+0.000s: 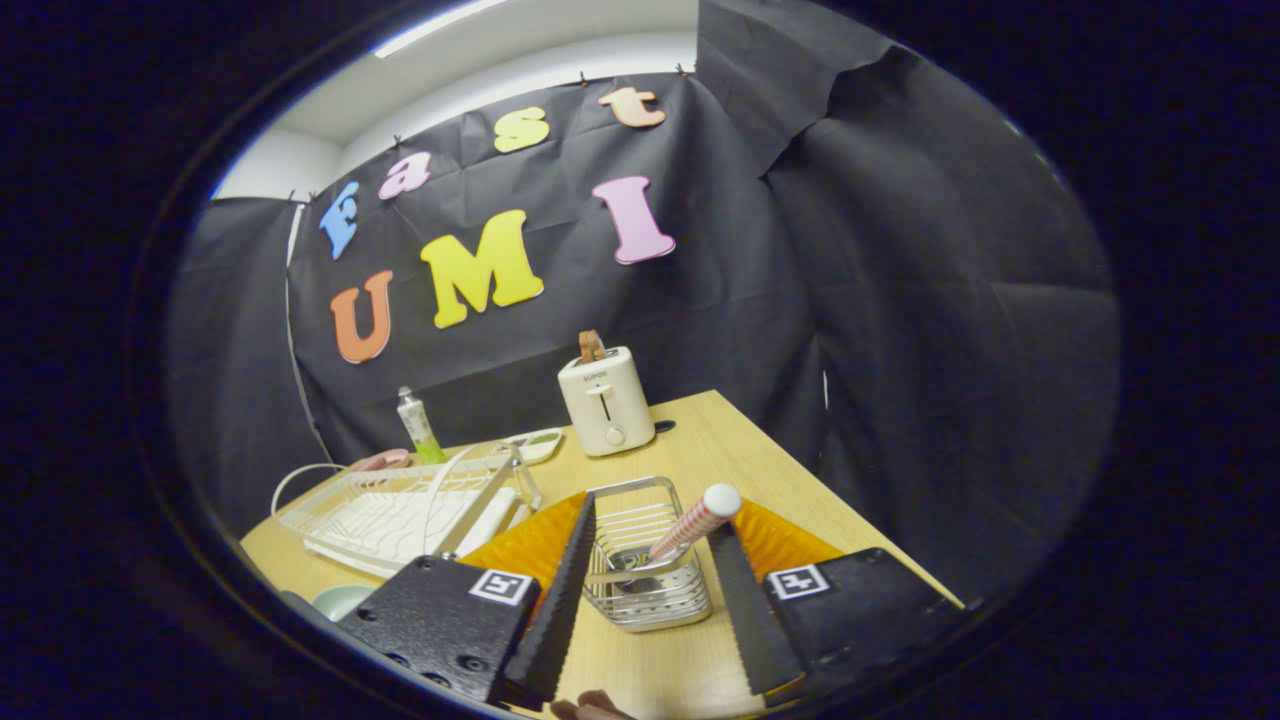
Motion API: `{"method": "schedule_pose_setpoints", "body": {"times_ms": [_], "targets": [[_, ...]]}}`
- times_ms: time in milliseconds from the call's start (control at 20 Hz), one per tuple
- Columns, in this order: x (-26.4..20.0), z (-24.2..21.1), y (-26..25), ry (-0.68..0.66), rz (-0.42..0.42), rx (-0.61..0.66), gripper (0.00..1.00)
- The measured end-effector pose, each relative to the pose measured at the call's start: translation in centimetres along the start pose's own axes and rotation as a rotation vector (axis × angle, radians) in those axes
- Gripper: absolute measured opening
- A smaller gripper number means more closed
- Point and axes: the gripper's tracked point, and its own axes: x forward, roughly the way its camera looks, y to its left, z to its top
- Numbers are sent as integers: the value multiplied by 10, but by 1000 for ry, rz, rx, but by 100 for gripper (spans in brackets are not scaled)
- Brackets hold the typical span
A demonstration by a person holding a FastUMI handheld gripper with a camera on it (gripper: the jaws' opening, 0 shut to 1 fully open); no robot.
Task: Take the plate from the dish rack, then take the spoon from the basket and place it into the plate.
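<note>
The gripper [648,600] hangs wide open and empty, the wire basket [640,570] sitting between its fingers with the spoon [692,523] leaning out toward the right one. That slim handle looks light, stiff and probably slick, so the upper handle is the likeliest hold. The basket's rim crowds it; dish rack [400,510] and toaster [606,402] stand clear beyond.

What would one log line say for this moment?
claw: open, straddling basket | spoon: in basket, ungripped | plate: on table | dish rack: beyond
</note>
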Motion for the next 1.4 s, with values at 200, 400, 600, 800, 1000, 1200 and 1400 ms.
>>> {"method": "schedule_pose_setpoints", "body": {"times_ms": [200, 400, 600, 800, 1000, 1200, 1400], "targets": [[4, -12, 10, 20, 26, -125, 23], [8, -2, 1, 20, -51, -53, 20], [-4, 29, 4, -46, -69, -66, 15], [-29, 75, 17, -134, -89, -82, 15], [-66, 115, 46, -194, -77, -105, 15], [-107, 128, 91, -187, -6, -68, 14], [-139, 114, 141, -164, 62, -113, 15]]}}
